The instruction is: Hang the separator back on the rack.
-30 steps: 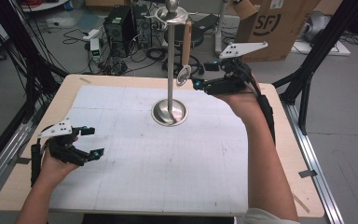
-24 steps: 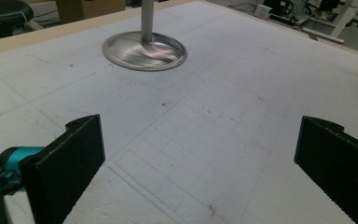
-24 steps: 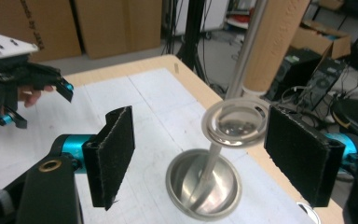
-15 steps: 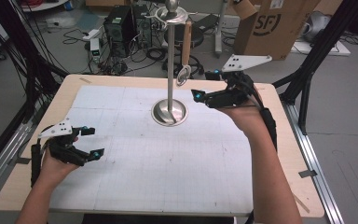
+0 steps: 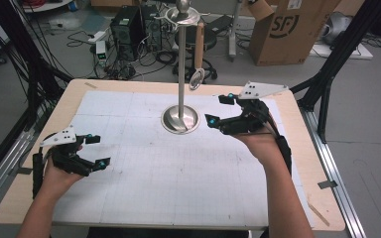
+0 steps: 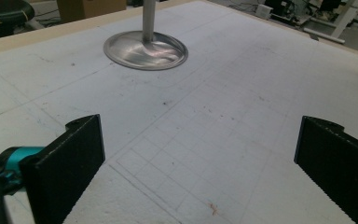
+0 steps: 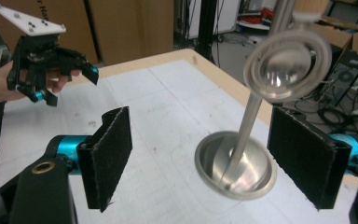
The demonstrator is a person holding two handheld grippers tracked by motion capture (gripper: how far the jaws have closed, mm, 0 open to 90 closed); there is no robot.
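Table (image 5: 311, 148) with a white grid mat (image 5: 178, 193) on it is your whole workspace, so starting from your side. At about 8 o'clock your left gripper (image 5: 99, 150) sits low over the mat with the jaws released and wide, nothing between them but bare grid. Further out, around 1 o'clock, your right gripper (image 5: 218, 109) is just beside the metal stand (image 5: 180, 119); its jaws have just been opening, the pads stand well apart and nothing is pinched between them.

The thing you're working with, the little round strainer (image 5: 196, 79) (that's my best read, it's blurry), hangs up on the stand's pole, off the mat, on the side toward your right gripper. In the right gripper view it floats above the jaws, not touched by either pad (image 7: 303, 158).

So I'd say the hanging part looks done; what's left is mostly backing the right hand away without bumping the pole or the dangling strainer.

Past the table at 12 it's floor clutter; a computer tower (image 5: 129, 25), cables, and a cardboard box (image 5: 287, 29) at 1 o'clock; none of it is in your way.
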